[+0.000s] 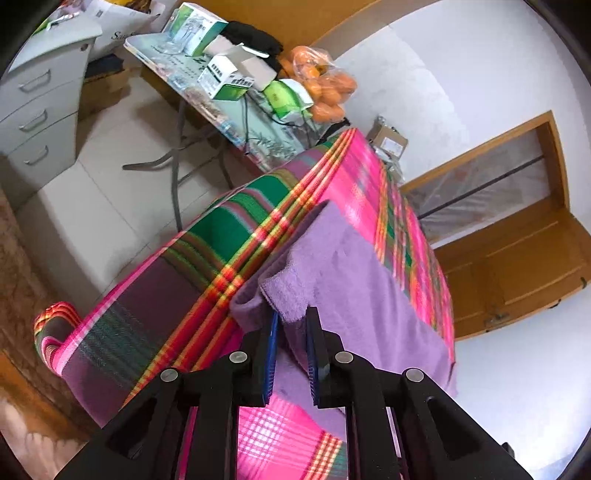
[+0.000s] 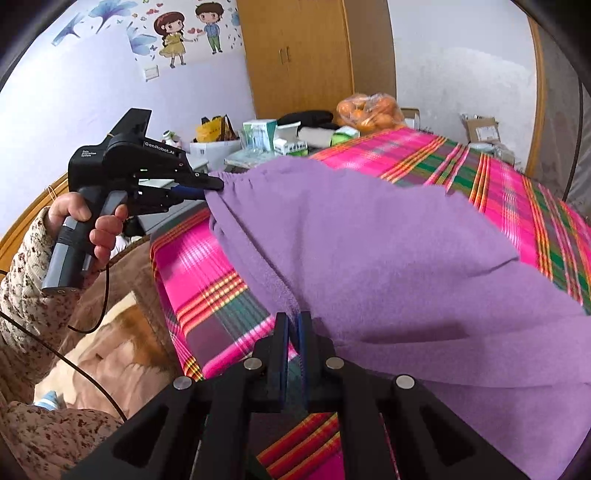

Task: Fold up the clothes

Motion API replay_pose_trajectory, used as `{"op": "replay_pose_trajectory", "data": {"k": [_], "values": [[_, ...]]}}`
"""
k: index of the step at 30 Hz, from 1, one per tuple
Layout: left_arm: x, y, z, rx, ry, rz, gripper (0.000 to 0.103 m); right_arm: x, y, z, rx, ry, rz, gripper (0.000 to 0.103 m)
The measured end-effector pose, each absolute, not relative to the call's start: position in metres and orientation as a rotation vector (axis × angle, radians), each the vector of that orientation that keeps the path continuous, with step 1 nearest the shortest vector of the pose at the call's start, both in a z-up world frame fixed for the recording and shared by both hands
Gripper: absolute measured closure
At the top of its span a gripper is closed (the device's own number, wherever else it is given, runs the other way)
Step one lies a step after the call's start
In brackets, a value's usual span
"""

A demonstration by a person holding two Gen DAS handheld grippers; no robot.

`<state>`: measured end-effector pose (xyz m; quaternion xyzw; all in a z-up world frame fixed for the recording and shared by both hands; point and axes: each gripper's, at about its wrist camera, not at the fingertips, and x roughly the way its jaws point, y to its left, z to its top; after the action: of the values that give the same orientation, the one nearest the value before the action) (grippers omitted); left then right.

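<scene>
Seen first from the left wrist, the left gripper [image 1: 290,321] has its two fingers closed on a bunched corner of the purple garment [image 1: 354,280], fleece gathered up between the blue pads. From that pinch the garment runs away from the camera along the striped pink sheet [image 1: 369,177], its long axis heading toward the far edge of the bed, one straight side edge lying just beside the red and yellow stripes. Beyond the bed's far end stands a folding table [image 1: 236,122] crowded with boxes, with a bag of oranges [image 1: 325,85] on it, and a grey drawer cabinet [image 1: 40,107] sits at far left.

Next, the right wrist view shows the right gripper [image 2: 293,321] with its fingers pressed nearly together on the near edge of the same garment, which lies spread across the sheet and fills the right half of the picture. Only this view shows the left gripper from outside, held by a hand [image 2: 92,229] in a floral sleeve [image 2: 29,273], its tips pinching the garment's gathered far-left corner and lifting it off the bed. A wooden wardrobe [image 2: 299,55] and cartoon wall stickers [image 2: 188,29] stand behind.
</scene>
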<state>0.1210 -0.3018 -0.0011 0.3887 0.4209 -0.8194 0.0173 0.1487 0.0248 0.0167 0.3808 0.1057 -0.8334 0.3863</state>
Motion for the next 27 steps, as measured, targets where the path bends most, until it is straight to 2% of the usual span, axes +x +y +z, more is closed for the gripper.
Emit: {"op": "replay_pose_trajectory", "data": {"k": [18,21,27], "values": [[0.127,-0.301,-0.010,1.218,1.302,-2.492,0.086,0.140,0.031,-0.001,1.055,0.196,-2.071,0.092],[0.129,-0.302,-0.011,1.212,1.317,-2.460,0.080,0.141,0.034,-0.001,1.062,0.176,-2.058,0.092],[0.142,-0.297,0.001,1.158,1.293,-2.444,0.079,0.145,0.047,0.006,1.041,0.125,-2.062,0.092]]}}
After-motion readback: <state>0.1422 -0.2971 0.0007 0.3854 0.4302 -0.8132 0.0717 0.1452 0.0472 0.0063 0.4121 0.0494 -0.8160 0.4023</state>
